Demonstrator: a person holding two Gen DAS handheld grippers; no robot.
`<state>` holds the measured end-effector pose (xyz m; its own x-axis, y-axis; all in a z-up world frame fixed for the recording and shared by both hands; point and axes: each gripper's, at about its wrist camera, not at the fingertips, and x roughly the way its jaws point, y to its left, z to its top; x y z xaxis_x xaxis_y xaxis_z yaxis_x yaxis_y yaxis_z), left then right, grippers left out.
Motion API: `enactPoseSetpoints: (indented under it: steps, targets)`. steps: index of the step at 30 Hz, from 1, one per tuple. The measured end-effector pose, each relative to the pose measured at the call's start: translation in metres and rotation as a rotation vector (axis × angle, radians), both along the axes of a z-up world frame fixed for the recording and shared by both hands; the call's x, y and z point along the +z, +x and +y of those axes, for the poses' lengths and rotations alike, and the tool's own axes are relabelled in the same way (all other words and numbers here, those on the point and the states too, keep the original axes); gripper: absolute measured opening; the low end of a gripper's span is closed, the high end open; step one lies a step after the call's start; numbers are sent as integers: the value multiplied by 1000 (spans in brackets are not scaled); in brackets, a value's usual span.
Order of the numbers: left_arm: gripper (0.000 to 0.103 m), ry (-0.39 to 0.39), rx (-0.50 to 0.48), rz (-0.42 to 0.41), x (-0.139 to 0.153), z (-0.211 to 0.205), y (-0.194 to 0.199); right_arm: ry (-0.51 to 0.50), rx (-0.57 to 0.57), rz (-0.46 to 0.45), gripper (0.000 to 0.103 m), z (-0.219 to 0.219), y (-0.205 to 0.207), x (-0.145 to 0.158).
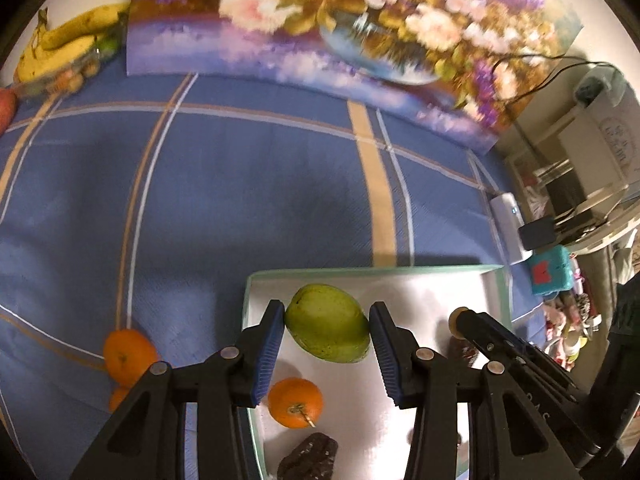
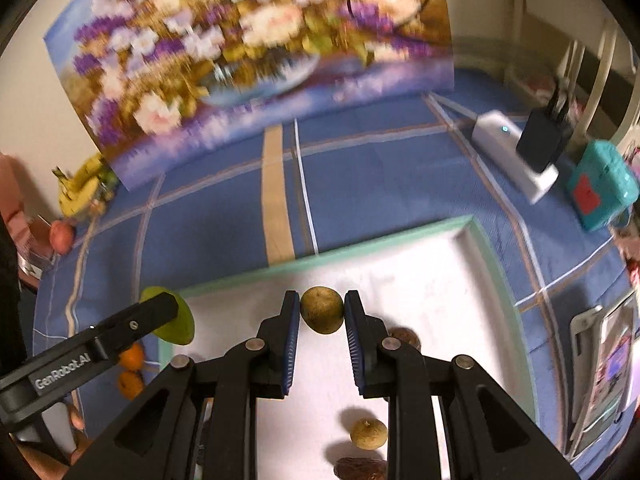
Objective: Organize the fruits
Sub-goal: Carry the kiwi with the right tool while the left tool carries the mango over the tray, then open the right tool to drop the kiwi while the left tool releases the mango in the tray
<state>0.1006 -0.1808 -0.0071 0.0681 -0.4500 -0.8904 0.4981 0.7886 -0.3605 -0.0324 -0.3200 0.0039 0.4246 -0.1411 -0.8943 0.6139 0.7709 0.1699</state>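
Note:
My left gripper (image 1: 326,316) is shut on a green mango (image 1: 327,323) and holds it over the white tray (image 1: 440,280). An orange (image 1: 295,402) and a dark wrinkled fruit (image 1: 308,458) lie in the tray below it. My right gripper (image 2: 322,308) is shut on a small brown round fruit (image 2: 322,309) above the same tray (image 2: 460,276). Another small brown fruit (image 2: 369,433) and a dark date-like fruit (image 2: 360,469) lie in the tray. The mango (image 2: 176,320) and the left gripper's finger show at the left of the right wrist view.
Two oranges (image 1: 127,356) lie on the blue checked cloth left of the tray. A bowl with bananas (image 1: 68,44) and a red apple (image 1: 6,110) stand at the far left. A flower painting (image 1: 320,32) leans at the back. A white power strip (image 2: 516,156) and teal box (image 2: 600,184) sit right.

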Motion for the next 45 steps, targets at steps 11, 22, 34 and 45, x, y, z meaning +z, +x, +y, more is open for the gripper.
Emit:
enactPoseSetpoints:
  steps: [11,22,34,45]
  targets:
    - [47,43,-6,29,-23,-1,-4,71,16,97,24,1,5,-47]
    - [56,20,-4,34,-9,-4,-6,62,30,92,25,6,7,-36]
    - [68,24,43,-1,11,23,-20,50,34,72,25,20,-9,-16]
    - [103,139,175,-115,12,82,-15,-8,30,111,72,37,-26,-14]
